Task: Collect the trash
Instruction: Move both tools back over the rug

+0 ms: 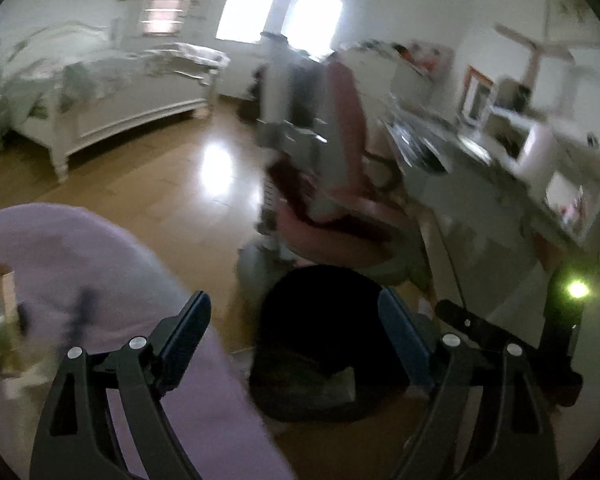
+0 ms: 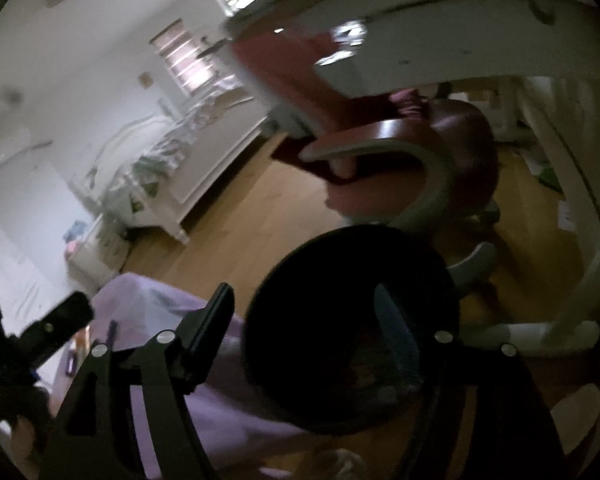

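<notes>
Here black bin (image 1: 320, 344) below open jaws.

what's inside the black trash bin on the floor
The black bin holds pale crumpled trash low at its near side. The rest of its inside is too dark to make out.

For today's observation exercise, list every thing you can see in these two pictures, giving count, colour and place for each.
Bin: one, black, on the floor under both grippers.
Chair: one, pink and grey, beyond the bin.
Bed: one, white, by the far wall.
Cloth: one, lilac, left of the bin.
Desk: one, white, cluttered, at right.
Floor: wooden, brown.
Left gripper: black, open, nothing held.
Right gripper: black, open, nothing held.
</notes>
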`<state>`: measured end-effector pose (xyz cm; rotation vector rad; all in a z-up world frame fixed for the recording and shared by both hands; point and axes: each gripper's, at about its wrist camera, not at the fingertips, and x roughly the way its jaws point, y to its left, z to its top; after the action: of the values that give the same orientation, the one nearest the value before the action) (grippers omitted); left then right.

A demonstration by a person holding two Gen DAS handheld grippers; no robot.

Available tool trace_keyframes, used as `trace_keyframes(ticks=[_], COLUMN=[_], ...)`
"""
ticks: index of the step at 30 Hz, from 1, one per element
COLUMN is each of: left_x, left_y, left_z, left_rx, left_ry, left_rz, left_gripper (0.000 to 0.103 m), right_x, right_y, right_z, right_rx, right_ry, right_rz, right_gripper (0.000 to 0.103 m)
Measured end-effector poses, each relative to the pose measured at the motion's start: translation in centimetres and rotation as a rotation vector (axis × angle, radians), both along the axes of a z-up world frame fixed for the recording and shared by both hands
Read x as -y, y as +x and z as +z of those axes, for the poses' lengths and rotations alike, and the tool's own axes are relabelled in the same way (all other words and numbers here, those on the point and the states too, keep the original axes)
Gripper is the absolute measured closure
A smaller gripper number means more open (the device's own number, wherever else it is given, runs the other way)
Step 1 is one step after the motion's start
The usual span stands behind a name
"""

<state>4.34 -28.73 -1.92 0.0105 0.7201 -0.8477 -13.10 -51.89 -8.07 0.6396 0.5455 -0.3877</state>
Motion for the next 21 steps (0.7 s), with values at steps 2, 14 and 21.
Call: trace_keyframes(ticks=[2,14,21], left_x=[-3.6,-23.3,-29.1], left_y=[1.0,8.7,13.6], left_z=[0.7,-0.9,-4.6], left_rx=[-0.003,-0.048,-0.142], left_ry=[-0.023,0.047,0.107], left_rz=[0.072,0.490,0.570], left_gripper=[0.018,0.024,0.031], right_x=[-1.7,-17.7,-27.7], right_y=[1.4,13.0,21.4], right_z=[0.7,5.0,6.8], right_rx=[-0.003,-0.004,-0.021], right_ry=[-0.015,-0.084,-0.063], right_rz=[0.048,0.448,0.674], right_gripper=[0.030,0.023,0.023])
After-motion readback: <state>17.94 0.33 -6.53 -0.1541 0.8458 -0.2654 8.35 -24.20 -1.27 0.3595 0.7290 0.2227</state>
